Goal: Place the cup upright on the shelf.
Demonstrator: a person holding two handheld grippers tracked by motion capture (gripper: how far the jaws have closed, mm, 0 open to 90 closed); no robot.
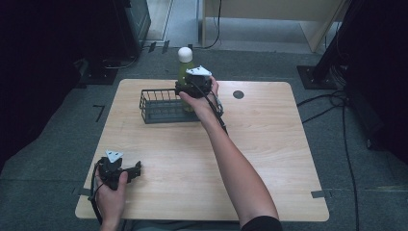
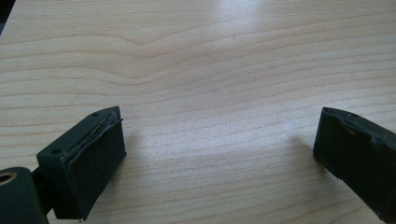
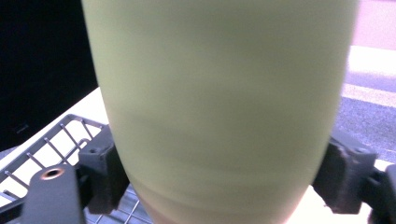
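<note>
While left gripper gapes over woodgrain, right gripper clamps a smooth green bottle.

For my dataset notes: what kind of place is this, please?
Probably a lab or recording studio, not a home: a bare wooden table stands on grey carpet, with loose cables on the floor and dark equipment stands around it.

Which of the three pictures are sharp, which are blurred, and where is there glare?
High view: evenly lit and fairly sharp, dark at both side edges. Left gripper view: wood grain of the table crisp, a pale sheen of glare toward the top right, soft shadows beside the open left claw. Right gripper view: the green bottle is so close it looks soft and smeared, and the background at right is overexposed.
</note>
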